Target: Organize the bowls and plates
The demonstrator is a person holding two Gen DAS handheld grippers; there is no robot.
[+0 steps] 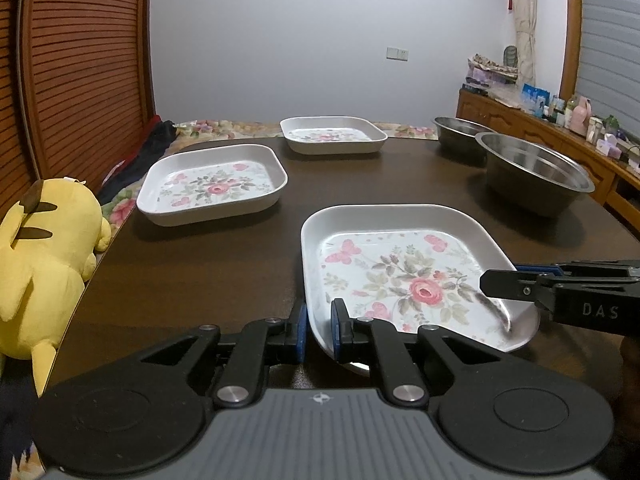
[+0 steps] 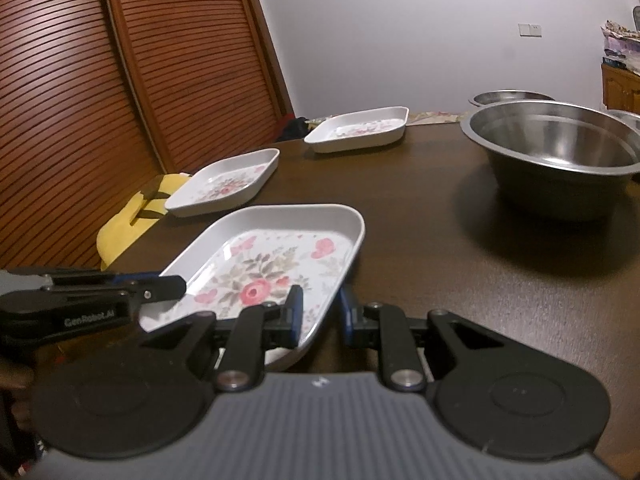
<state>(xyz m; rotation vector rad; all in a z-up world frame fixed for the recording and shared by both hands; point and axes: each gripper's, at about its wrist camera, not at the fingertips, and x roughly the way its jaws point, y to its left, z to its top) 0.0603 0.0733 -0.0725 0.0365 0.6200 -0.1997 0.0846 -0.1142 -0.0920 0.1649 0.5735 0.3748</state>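
While both wrist views are taken from low over a dark brown wooden table (image 1: 224,264), the room behind is seen as a plain white wall (image 1: 320,32) with slatted wooden doors (image 1: 80,72) at the left of the frame. A wooden sideboard (image 1: 532,132) crowded with small items is noted at right in the left wrist view. A yellow plush toy (image 1: 44,256) is pressed against the table's left edge.

The nearest floral plate (image 1: 400,276) lies low and centre in both views. The left gripper (image 1: 319,330) is set astride its near-left wall, one blue pad outside and one inside; whether the pads are actually pressed on the wall cannot be told. The right gripper (image 2: 319,312) is placed likewise over the plate's near-right wall (image 2: 320,320), with a visible gap at the outer pad.

The plate's near corner is hidden by the gripper bodies. A third steel rim at the right edge of the right wrist view is cut off.

Two further floral plates, a middle plate (image 1: 212,184) and a far plate (image 1: 334,134), are recorded up and left: square, rounded corners, glossy white walls, rose print. A large steel bowl (image 1: 534,172) and a far steel bowl (image 1: 460,130), round and brushed, stand at upper right.
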